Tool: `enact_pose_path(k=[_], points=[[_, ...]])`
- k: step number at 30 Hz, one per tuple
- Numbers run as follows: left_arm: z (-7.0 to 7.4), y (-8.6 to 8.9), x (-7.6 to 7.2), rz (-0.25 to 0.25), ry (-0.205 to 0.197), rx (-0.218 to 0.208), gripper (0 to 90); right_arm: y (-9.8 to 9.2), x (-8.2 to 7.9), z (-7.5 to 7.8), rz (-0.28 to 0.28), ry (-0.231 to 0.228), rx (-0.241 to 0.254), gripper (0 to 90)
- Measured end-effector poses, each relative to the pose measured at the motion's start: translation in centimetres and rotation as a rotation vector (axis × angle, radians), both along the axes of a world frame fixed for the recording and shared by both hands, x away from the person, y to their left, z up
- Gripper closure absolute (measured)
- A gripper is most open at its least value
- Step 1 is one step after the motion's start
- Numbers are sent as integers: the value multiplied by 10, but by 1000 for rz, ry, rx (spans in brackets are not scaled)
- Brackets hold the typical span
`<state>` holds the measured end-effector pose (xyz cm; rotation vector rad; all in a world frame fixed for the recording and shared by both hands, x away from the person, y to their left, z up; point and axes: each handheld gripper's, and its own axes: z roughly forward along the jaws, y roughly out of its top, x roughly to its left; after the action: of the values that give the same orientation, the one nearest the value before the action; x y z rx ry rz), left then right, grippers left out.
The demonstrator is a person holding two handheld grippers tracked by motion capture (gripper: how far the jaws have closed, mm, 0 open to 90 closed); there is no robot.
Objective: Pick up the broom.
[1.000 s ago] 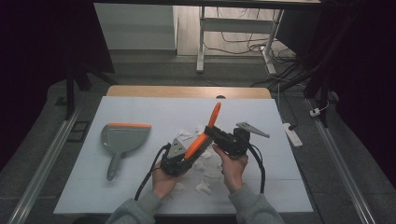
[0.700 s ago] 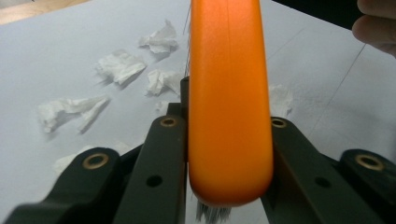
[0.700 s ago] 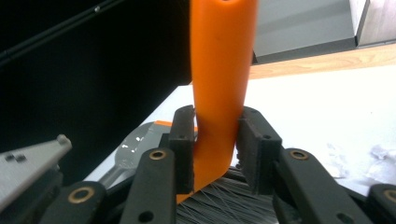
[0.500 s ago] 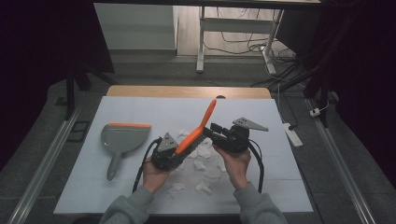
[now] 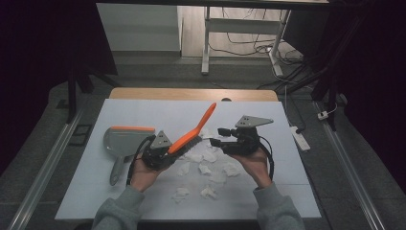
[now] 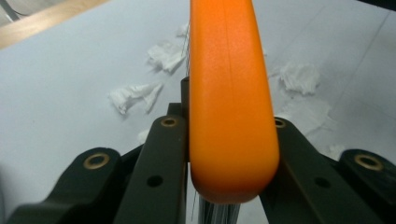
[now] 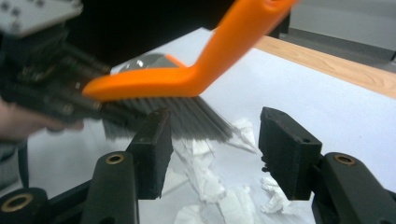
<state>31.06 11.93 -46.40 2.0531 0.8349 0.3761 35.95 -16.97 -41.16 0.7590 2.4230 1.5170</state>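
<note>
Leftward and up went the orange brush, now clenched in the left tool; right tool has just been opening, released. Next, probably: sweep paper scraps toward the dustpan.

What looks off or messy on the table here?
Torn white tissue scraps lie strewn across the white table, unswept. The left gripper clamps the orange brush at its bristle head, handle pointing up, not by the handle. The dustpan lies off to the left.
</note>
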Motion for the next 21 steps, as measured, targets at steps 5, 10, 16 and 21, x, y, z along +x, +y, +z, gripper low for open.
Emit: enact_pose_path(k=[5, 10, 16, 21], points=[[-1, 0, 2, -45, 42, 51, 788, 1, -3, 4, 33, -20, -62, 437], [-2, -1, 2, -66, 61, 70, 788, 8, -10, 9, 67, -89, -142, 437], [-5, -12, 2, -128, 111, 151, 788, 22, -18, 10, 118, -142, -261, 421], [-7, -21, 0, -164, 114, 210, 789, 33, -22, 5, 148, -178, -362, 367]])
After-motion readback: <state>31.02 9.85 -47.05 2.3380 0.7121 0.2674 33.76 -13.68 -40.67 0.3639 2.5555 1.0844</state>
